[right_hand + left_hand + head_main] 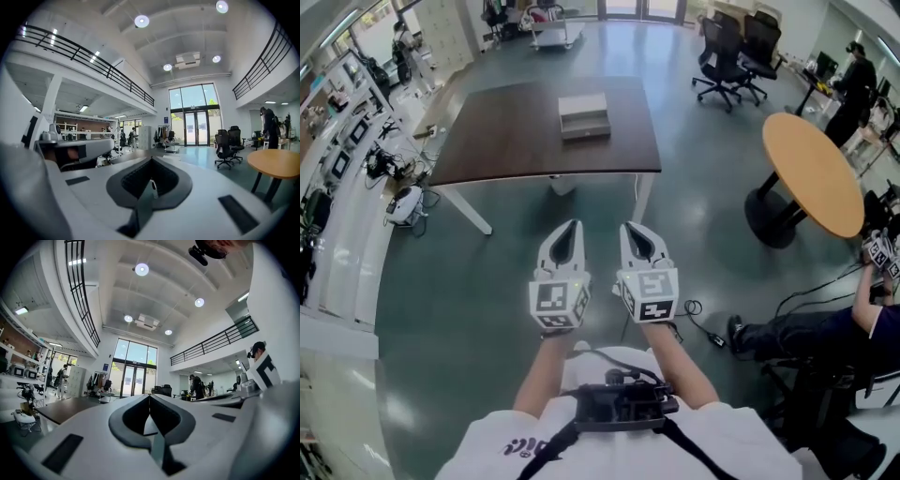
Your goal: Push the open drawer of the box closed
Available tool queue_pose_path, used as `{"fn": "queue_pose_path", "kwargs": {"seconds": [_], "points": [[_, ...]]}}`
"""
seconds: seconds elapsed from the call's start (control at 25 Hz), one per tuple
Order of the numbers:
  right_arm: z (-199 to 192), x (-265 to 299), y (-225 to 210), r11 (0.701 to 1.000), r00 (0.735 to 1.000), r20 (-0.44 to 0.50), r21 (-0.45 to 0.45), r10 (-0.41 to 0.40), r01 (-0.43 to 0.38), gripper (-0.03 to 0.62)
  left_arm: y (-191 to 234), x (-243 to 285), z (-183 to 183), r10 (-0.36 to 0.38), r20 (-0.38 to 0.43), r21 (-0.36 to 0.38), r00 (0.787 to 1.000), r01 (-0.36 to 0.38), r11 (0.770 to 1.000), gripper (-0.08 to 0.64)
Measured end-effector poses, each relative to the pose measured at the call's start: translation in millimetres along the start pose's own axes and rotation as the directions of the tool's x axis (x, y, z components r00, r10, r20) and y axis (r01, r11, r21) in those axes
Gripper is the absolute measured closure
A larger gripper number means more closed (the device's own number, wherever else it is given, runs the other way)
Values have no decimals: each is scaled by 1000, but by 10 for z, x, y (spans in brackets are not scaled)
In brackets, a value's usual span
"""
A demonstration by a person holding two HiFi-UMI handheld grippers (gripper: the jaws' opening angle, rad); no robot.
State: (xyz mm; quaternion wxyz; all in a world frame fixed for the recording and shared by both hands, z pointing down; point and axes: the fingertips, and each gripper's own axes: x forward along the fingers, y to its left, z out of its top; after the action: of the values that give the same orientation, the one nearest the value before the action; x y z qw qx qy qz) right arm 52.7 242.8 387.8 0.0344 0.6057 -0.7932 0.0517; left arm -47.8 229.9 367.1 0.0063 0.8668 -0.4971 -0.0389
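We note a polished grey-green floor (487, 272). A dark rectangular bench (506, 131) stands far centre, with a round wooden table (811, 173) to the right and black office chairs (736, 52) beyond it. Shelving (337, 187) lines the left wall. Tall glazed doors (194, 115) and round ceiling lights (141, 20) illuminate the hall. A railed mezzanine (93, 58) runs above.

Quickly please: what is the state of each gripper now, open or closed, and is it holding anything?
Left gripper: closed, jaws together, holding nothing.
Right gripper: closed, jaws together, holding nothing.
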Motion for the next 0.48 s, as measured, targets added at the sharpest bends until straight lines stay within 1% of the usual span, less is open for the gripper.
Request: {"fn": "queue_pose_path", "kwargs": {"seconds": [0.16, 0.28, 0.36, 0.48], "points": [[35, 193, 335, 998, 998, 16, -30, -59, 59, 594, 378, -32, -36, -37, -20, 12, 999, 37, 999, 550], [43, 259, 494, 994, 994, 20, -24, -103, 104, 594, 572, -73, -57, -56, -41, 35, 998, 58, 998, 549], [42, 281, 593, 992, 992, 13, -19, -124, 125, 594, 666, -116, -68, -81, -44, 27, 996, 82, 996, 549], [-56, 338, 787, 992, 992, -14, -15, -127, 126, 594, 796, -182, -113, -119, -48, 1, 992, 119, 993, 550]]}}
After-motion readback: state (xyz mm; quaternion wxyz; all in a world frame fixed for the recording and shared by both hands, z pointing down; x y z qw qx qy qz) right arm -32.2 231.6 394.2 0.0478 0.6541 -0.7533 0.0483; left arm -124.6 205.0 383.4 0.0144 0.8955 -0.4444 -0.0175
